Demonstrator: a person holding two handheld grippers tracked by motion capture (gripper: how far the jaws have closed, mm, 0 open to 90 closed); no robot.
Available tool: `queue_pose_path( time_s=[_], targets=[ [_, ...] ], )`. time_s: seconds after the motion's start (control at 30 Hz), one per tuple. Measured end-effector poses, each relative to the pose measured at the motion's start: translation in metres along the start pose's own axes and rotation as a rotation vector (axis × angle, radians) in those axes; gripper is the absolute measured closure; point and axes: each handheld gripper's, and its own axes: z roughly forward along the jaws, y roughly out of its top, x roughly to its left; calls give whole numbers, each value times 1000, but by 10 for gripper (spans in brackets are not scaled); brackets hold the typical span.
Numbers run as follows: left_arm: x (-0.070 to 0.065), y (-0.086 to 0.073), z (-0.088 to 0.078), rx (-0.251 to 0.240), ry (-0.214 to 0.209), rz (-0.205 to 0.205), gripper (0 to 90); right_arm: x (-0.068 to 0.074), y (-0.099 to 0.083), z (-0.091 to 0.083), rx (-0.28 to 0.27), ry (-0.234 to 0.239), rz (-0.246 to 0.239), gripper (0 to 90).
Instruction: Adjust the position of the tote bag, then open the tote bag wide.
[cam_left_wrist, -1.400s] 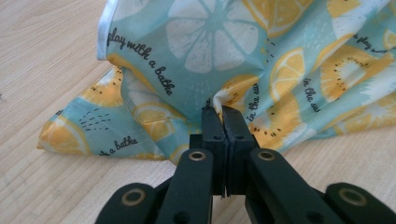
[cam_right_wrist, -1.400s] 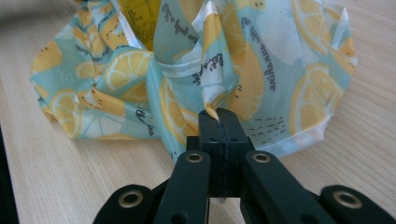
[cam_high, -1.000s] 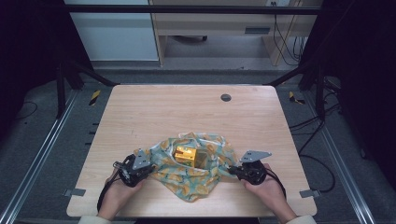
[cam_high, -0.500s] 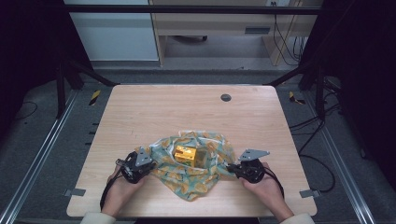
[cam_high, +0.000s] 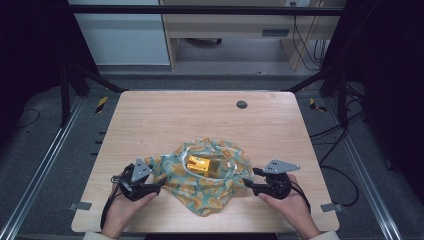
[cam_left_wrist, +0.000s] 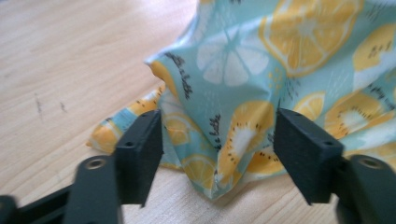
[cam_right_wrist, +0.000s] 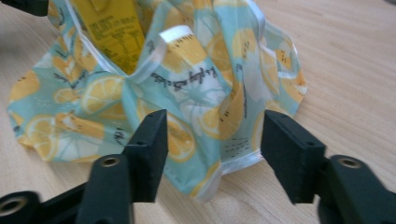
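Now both grippers, the left gripper (cam_high: 161, 183) and the right gripper (cam_high: 248, 184), had just opened and held nothing beside the fruit-print cloth (cam_high: 200, 185); its loose folds could slump over the yellow box (cam_high: 201, 164).

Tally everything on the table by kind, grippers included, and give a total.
Fruit-print cloth: 1
Yellow box in the cloth: 1
Grippers, jaws just opened off the cloth: 2, left gripper and right gripper
Dark round disc: 1
Total: 5

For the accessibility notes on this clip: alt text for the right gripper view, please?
The right gripper has its two black jaws open, just opened, with a fold of the lemon-print cloth loose between them on the wooden table. A yellow box sits inside the bunched cloth.
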Motion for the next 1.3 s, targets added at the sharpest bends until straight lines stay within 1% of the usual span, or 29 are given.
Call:
queue_pose_path(
  time_s=[0.03, 0.07, 0.13, 0.17, 0.23, 0.27, 0.3, 0.33, 0.4, 0.5, 0.57, 0.7, 0.77, 0.9, 1.0, 1.17, 1.2, 1.3],
  targets=[
    [1, 0, -1, -12, 11, -10, 275, 1, 1, -2, -4, 1, -3, 372],
    [3, 0, -2, -14, 21, -23, 239, 2, 1, -4, -9, 1, -6, 342],
    [7, -1, -2, -4, 24, -43, 175, 4, 3, -8, -19, -6, -9, 274],
    [9, -2, -2, -4, 20, -57, 153, 5, 5, -9, -21, -9, -12, 260],
    [11, -3, -1, 0, 16, -76, 131, 7, 10, -12, -30, -16, -15, 221],
    [12, -4, -1, 9, 23, -84, 131, 8, 13, -13, -35, -19, -12, 202],
    [13, -4, 0, 13, 28, -86, 131, 9, 18, -15, -39, -17, -10, 171],
    [13, -4, 0, 15, 28, -85, 127, 10, 24, -16, -48, -14, -16, 171],
    [14, -5, 0, 15, 33, -89, 116, 12, 33, -19, -66, -19, -26, 183],
    [15, -6, -1, 17, 34, -89, 114, 11, 46, -18, -52, -29, -37, 249],
    [15, -7, 0, 23, 36, -90, 114, 8, 55, -14, -43, -34, -26, 297],
    [16, -7, 0, 27, 41, -92, 114, 6, 76, -3, -19, -23, -39, 378],
    [16, -7, 0, 30, 45, -89, 115, 6, 87, 4, -7, -3, -46, 398],
    [15, -8, 1, 40, 43, -86, 114, 9, 105, 16, 7, 9, -70, 434],
    [15, -7, 1, 40, 44, -84, 114, 11, 117, 25, 9, 27, -74, 452],
    [16, -7, 0, 37, 45, -85, 114, 16, 128, 42, 19, 57, -86, 461],
    [16, -7, 0, 37, 46, -85, 114, 17, 130, 48, 26, 70, -83, 471],
    [16, -7, 0, 40, 47, -84, 115, 19, 132, 62, 55, 83, -80, 532]
  ],
)
